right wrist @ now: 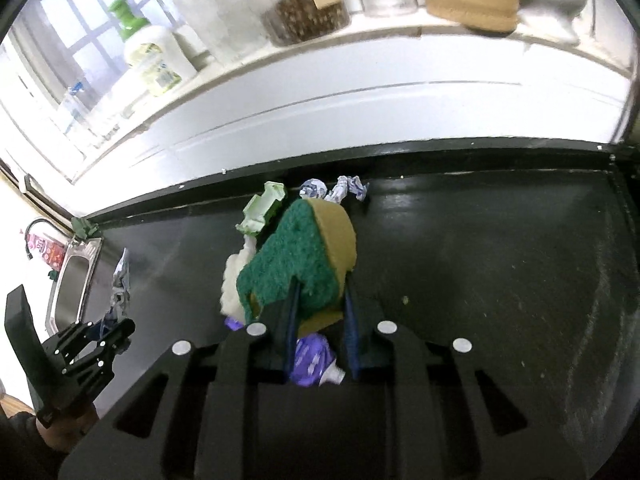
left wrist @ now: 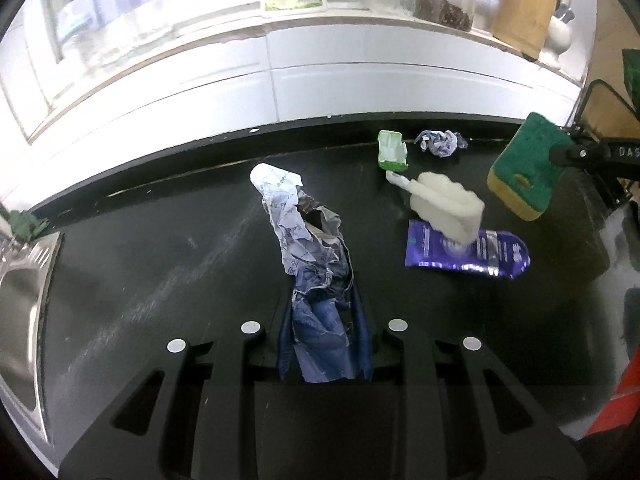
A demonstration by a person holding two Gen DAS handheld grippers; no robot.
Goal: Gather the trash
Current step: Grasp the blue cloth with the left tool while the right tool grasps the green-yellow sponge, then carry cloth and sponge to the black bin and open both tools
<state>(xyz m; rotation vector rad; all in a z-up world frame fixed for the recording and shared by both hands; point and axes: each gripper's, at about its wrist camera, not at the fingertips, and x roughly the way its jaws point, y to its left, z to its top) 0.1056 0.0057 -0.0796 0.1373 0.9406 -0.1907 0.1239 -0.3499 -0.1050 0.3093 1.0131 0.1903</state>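
Left gripper (left wrist: 325,344), bottom centre, clamps a crumpled blue-white paper wrapper (left wrist: 308,256); keep it pinched and clear of the black counter (left wrist: 160,248). Right gripper (right wrist: 320,320), bottom centre, squeezes a green-yellow sponge (right wrist: 304,256); carry steadily.

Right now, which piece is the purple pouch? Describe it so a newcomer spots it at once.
Start at the black countertop, right of the steel sink. The purple pouch lies flat near the middle, partly under a white foam piece. Unlike the crumpled paper ball and green carton behind it, it is glossy and smooth.
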